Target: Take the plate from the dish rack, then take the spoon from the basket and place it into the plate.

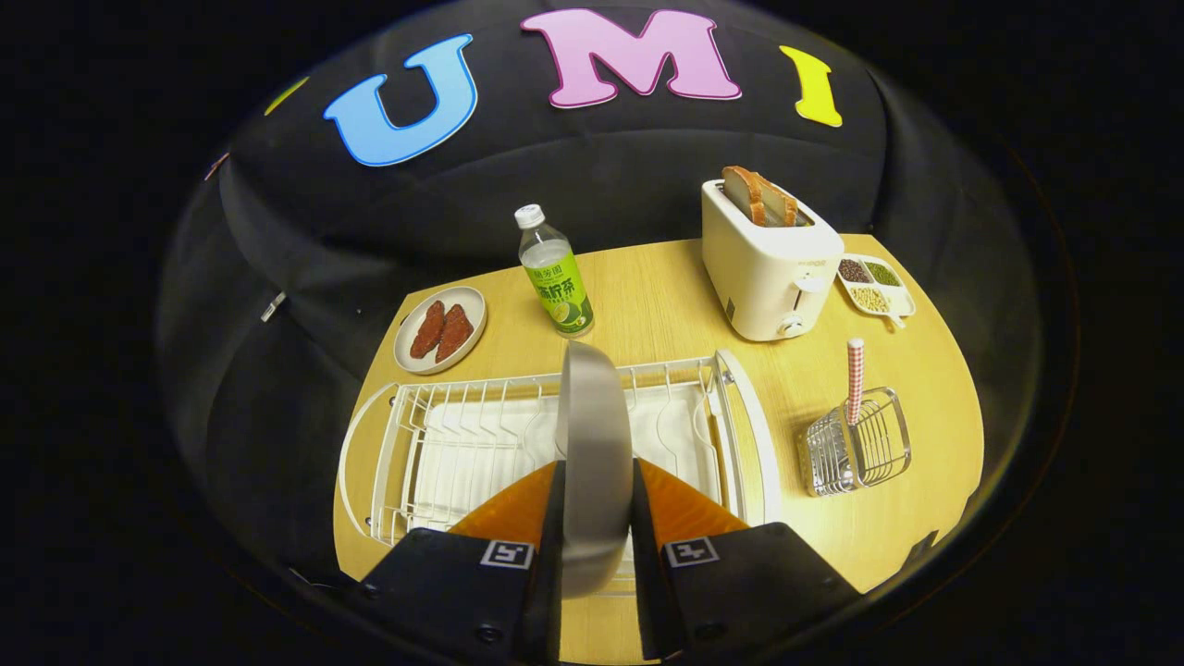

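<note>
A grey plate [595, 444] stands on edge between my two fingers, above the white wire dish rack [444, 444]. My gripper [597, 518] is shut on the plate's rim, one finger pressing each face. To the right of the rack, a small wire basket [856, 453] sits on the wooden table, and a spoon with a red-and-white checked handle [855, 379] stands upright in it.
Beyond the rack stand a green-labelled bottle [555, 273], a small plate with red slices [440, 328], a white toaster holding bread [768, 259] and a divided dish of grains [874, 285]. Bare table [814, 370] lies between the rack and the basket.
</note>
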{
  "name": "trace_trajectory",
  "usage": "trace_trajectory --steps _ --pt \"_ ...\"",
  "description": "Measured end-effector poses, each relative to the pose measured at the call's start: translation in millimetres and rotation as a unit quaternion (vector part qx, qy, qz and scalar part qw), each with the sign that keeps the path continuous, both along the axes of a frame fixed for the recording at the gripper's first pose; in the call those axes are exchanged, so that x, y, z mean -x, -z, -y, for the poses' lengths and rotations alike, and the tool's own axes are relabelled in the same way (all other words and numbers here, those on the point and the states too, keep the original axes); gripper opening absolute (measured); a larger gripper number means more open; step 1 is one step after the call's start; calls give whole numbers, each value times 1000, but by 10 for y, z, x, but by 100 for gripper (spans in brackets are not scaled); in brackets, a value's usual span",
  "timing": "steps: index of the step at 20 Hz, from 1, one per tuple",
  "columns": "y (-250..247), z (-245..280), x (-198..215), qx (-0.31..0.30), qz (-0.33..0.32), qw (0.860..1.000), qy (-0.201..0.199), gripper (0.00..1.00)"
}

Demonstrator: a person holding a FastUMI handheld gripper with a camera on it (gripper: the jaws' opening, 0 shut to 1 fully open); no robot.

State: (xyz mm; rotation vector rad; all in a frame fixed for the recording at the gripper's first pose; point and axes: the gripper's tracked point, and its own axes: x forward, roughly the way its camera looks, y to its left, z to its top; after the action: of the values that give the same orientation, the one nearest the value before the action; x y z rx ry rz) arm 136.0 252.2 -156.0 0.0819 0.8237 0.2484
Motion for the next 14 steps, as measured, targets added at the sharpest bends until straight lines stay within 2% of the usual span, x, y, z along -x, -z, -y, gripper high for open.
trace_trajectory --steps 4,8,14 --pt "-118 -26 4 24 20 999 10 30" --pt "-266 13 -62 48 49 998 7 30" --pt "-335 219 -188 53 53 997 15 30"
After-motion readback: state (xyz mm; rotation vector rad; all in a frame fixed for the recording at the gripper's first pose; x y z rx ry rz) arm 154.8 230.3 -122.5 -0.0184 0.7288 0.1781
